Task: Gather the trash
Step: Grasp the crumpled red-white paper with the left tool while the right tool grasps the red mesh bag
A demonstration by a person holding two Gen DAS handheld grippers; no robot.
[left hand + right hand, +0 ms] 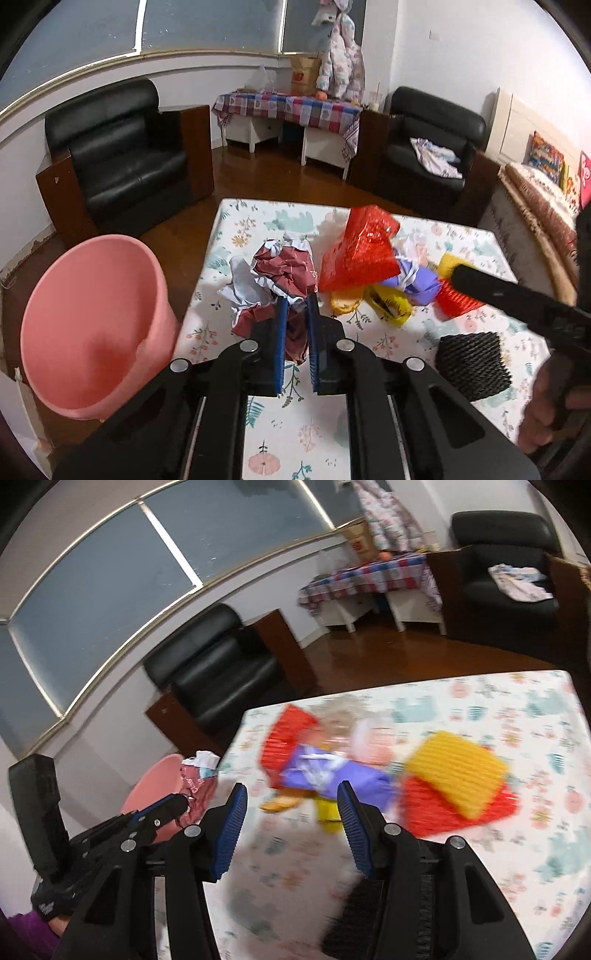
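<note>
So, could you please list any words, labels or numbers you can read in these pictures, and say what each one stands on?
None reads clearly.
Crumpled maroon-and-white paper wrapper in the left gripper: white lettering, too creased to read.
Brown cardboard box on the checked side table: red mark, too small.
Black glove: pale print, too blurred.

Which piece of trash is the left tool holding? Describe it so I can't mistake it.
On the floral table, at the edge nearest the pink bin, the left tool is shut on a crumpled paper wad. It is maroon and white, unlike the bright plastic beside it.
</note>
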